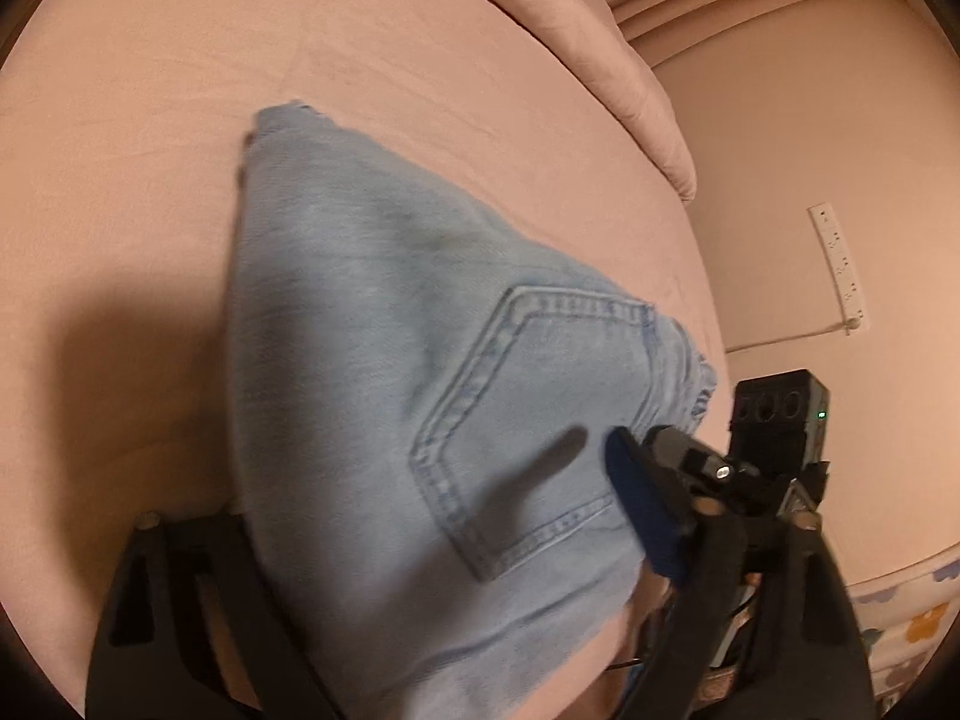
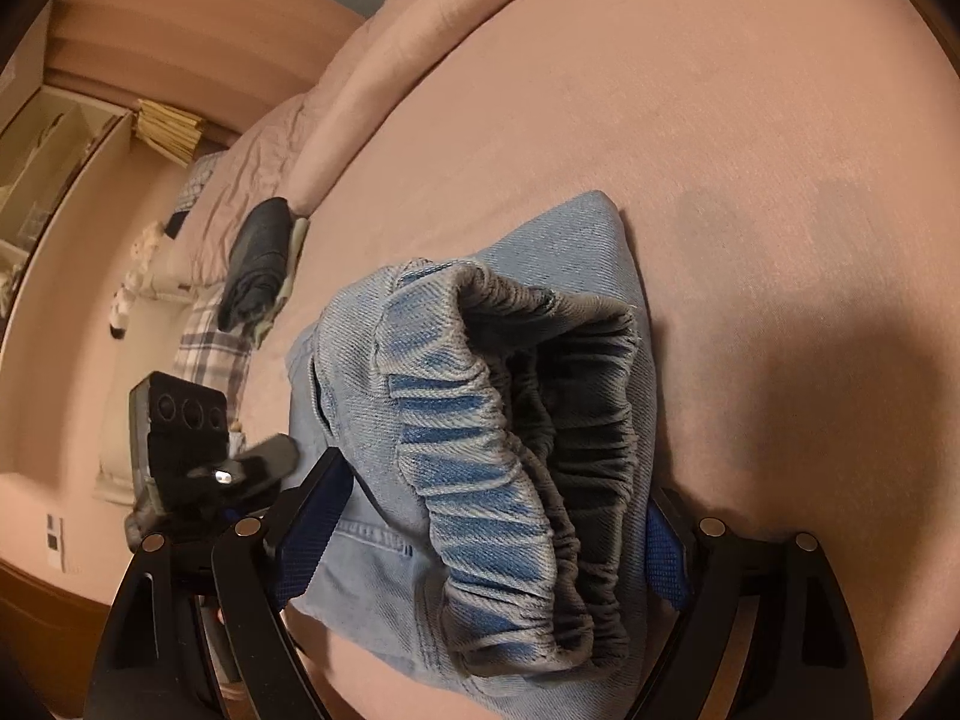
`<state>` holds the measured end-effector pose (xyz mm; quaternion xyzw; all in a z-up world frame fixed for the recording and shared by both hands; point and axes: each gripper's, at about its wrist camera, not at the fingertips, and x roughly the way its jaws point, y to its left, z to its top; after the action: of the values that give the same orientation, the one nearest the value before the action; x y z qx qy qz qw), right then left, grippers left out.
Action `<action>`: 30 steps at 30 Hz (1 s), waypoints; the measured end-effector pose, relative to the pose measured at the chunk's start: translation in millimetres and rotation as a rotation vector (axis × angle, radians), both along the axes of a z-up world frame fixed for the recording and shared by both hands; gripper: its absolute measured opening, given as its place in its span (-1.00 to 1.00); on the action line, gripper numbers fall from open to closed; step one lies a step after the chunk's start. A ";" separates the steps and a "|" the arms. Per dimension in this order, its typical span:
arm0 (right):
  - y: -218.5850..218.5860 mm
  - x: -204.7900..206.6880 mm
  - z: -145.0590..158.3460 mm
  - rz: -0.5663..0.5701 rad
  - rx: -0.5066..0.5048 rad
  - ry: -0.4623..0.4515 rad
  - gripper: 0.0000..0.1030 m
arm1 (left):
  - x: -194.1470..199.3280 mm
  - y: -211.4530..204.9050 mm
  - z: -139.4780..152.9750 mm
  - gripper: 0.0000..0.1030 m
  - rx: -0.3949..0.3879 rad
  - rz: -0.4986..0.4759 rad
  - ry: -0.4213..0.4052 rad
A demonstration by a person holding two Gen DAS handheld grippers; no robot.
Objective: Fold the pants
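Light blue denim pants lie folded on the pink bed, back pocket up. In the left wrist view the denim drapes over my left gripper; its left finger is hidden under the cloth and the blue-padded right finger shows beside it. In the right wrist view the elastic waistband bunches between the blue pads of my right gripper, whose fingers stand wide on either side of the bundle. The other gripper's camera block shows at the left.
The pink bedsheet spreads all around. A rolled pink duvet lies along the far side. A dark folded garment and plaid cloth sit at the bed's edge. A power strip hangs on the wall.
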<state>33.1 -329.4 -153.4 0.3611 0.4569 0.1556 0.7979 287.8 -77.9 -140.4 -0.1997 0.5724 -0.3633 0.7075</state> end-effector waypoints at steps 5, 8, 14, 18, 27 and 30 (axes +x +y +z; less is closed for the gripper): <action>5.6 -3.6 2.5 0.005 -0.054 -0.030 0.70 | 2.2 10.4 -7.5 0.06 0.017 0.025 0.024; 10.2 -3.9 5.1 0.005 -0.096 -0.034 0.70 | 1.5 6.0 -7.2 0.06 0.047 0.023 0.010; 16.3 -5.5 8.7 -0.007 -0.164 -0.043 0.68 | 2.2 -12.3 -3.6 0.06 0.136 0.019 -0.057; 20.2 -7.1 11.7 -0.022 -0.213 -0.044 0.62 | 1.8 -17.8 -3.0 0.06 0.167 0.018 -0.086; 25.9 -11.8 17.5 -0.047 -0.297 -0.057 0.48 | 0.1 -25.0 1.1 -0.06 0.222 0.016 -0.157; 29.1 -12.8 20.3 -0.054 -0.324 -0.061 0.48 | -0.9 -26.7 1.7 -0.06 0.233 0.015 -0.172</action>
<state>20.3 -300.3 -133.1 0.2349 0.4418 0.0694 0.8630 286.8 -104.6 -138.7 -0.0888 0.5463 -0.3049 0.7750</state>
